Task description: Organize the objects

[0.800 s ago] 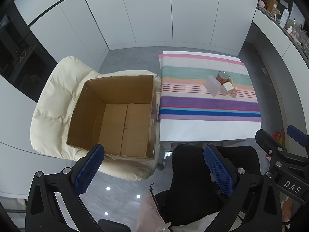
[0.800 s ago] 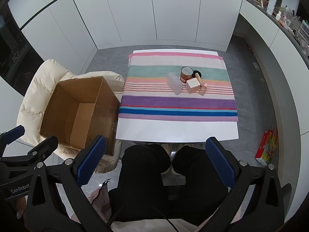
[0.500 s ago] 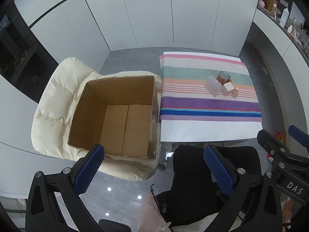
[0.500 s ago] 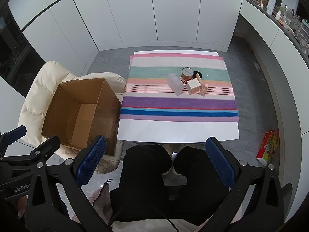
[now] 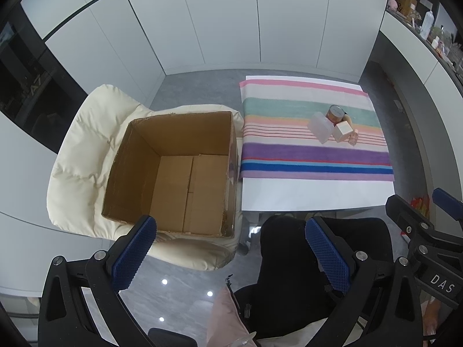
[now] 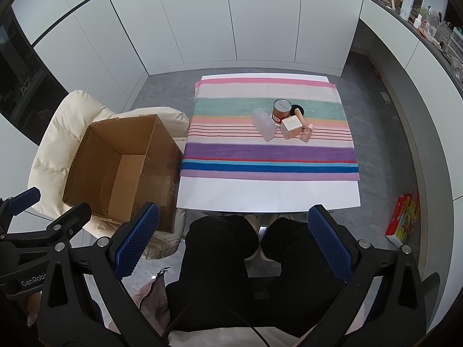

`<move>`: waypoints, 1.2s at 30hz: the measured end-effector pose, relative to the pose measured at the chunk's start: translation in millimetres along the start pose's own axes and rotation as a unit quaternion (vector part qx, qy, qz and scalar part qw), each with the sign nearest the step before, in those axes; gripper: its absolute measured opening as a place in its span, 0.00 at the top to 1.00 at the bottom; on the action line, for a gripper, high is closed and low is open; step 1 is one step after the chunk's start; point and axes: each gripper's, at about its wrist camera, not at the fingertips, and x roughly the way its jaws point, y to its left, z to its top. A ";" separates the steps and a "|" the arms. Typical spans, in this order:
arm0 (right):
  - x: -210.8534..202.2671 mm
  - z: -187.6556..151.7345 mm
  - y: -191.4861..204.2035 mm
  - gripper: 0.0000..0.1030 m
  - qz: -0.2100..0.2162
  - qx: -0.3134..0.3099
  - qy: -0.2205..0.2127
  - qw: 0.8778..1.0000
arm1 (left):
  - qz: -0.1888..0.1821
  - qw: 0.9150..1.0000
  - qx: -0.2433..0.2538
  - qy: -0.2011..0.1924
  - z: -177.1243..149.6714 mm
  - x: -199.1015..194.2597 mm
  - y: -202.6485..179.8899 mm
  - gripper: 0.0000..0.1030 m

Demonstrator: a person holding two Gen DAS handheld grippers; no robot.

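Observation:
A cluster of small objects sits on the striped cloth (image 6: 269, 156) on the white table: a translucent box (image 6: 263, 124), a red tin (image 6: 281, 111), a pale cube box (image 6: 292, 127), a small pink bottle (image 6: 306, 132) and a black lid (image 6: 297, 108). They also show in the left wrist view (image 5: 332, 124). An open, empty cardboard box (image 5: 179, 170) rests on a cream chair (image 5: 86, 156) left of the table. My left gripper (image 5: 228, 253) is open and empty, high above the chair's edge. My right gripper (image 6: 234, 243) is open and empty, above my lap.
White cabinet doors line the far wall. A counter (image 6: 419, 31) with bottles and clutter runs along the right. A colourful box (image 6: 405, 217) lies on the grey floor right of the table. My black-trousered legs (image 6: 225, 260) are below the table's near edge.
Both views have drifted slightly; the table and box sit a little lower and to the right in frame. Both grippers stay open and empty.

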 end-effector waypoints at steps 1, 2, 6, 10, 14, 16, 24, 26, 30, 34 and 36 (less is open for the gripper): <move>0.1 0.4 -1.1 0.00 0.001 0.000 0.000 1.000 | 0.000 1.000 0.000 0.001 0.1 0.7 -0.2 0.00; 0.2 0.6 -1.2 0.00 0.002 0.001 0.000 1.000 | -0.001 1.000 0.001 0.001 0.2 1.1 -0.5 0.00; -0.5 -4.6 0.1 0.00 0.014 0.002 -0.007 1.000 | 0.000 1.000 0.004 0.003 0.1 3.3 -2.5 0.00; -0.3 -4.8 0.1 0.00 0.015 0.003 -0.006 1.000 | -0.001 1.000 0.004 0.004 -0.2 4.5 -4.0 0.00; -0.1 -5.6 -0.4 0.00 0.015 0.004 -0.006 1.000 | -0.004 1.000 0.004 0.003 -0.2 4.6 -5.8 0.00; -0.7 -5.7 -2.1 0.00 0.017 0.005 -0.008 1.000 | -0.014 1.000 0.001 0.004 1.1 5.8 -6.0 0.00; -4.1 -2.0 -18.5 0.00 0.013 0.009 -0.016 1.000 | -0.030 1.000 0.005 0.000 5.7 4.3 -19.3 0.00; -4.9 0.0 -27.4 0.00 0.014 0.017 -0.016 1.000 | -0.032 0.999 0.006 0.001 7.4 4.2 -24.4 0.00; -8.2 1.0 -46.2 0.00 0.015 0.031 -0.021 0.999 | -0.040 0.999 0.013 0.002 11.8 2.5 -40.3 0.00; -10.0 2.6 -66.3 0.00 0.014 0.046 -0.023 0.999 | -0.044 0.999 0.025 -0.002 14.7 -3.1 -59.5 0.00; -10.9 3.9 -77.2 0.00 0.013 0.054 -0.025 0.998 | -0.046 0.998 0.030 -0.004 15.9 -5.5 -67.6 0.00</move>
